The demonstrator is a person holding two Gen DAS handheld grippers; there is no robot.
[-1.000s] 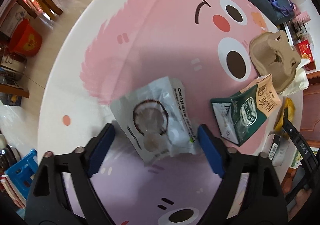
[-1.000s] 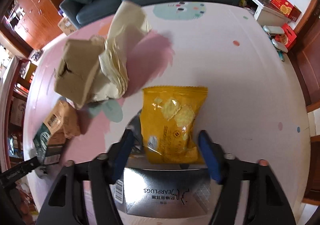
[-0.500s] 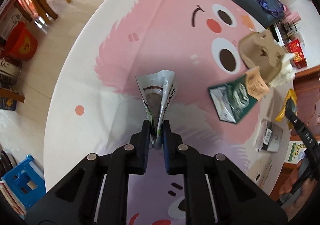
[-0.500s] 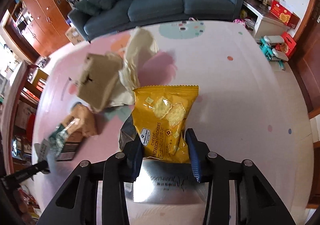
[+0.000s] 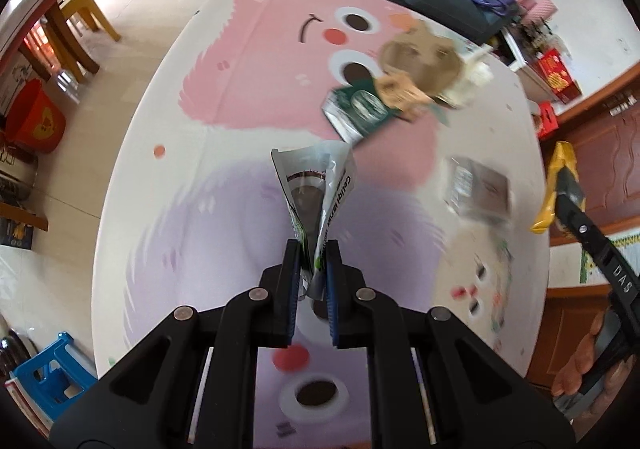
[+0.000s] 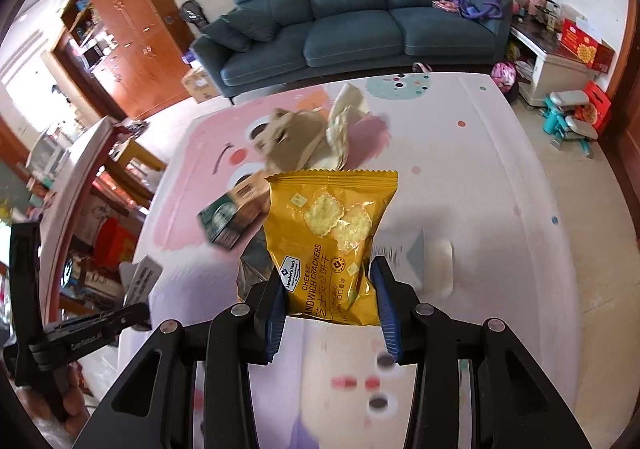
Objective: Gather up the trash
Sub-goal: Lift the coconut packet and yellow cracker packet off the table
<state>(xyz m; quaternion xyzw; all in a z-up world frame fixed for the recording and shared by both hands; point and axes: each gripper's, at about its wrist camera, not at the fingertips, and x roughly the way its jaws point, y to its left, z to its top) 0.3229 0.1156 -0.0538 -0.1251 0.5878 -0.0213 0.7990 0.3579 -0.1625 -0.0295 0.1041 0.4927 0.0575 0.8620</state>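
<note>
Two wrappers are held: one white [image 5: 316,185], one yellow [image 6: 332,241]. On the mat [image 5: 224,97] lie one green carton [image 5: 356,113], one cardboard tray [image 5: 420,61] and one silver box [image 5: 478,189].

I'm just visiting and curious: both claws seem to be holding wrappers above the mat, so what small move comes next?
Probably carry both off to a bin, which isn't visible here. The left claw pinches the white wrapper, and the right claw grips the yellow cracker packet.
</note>
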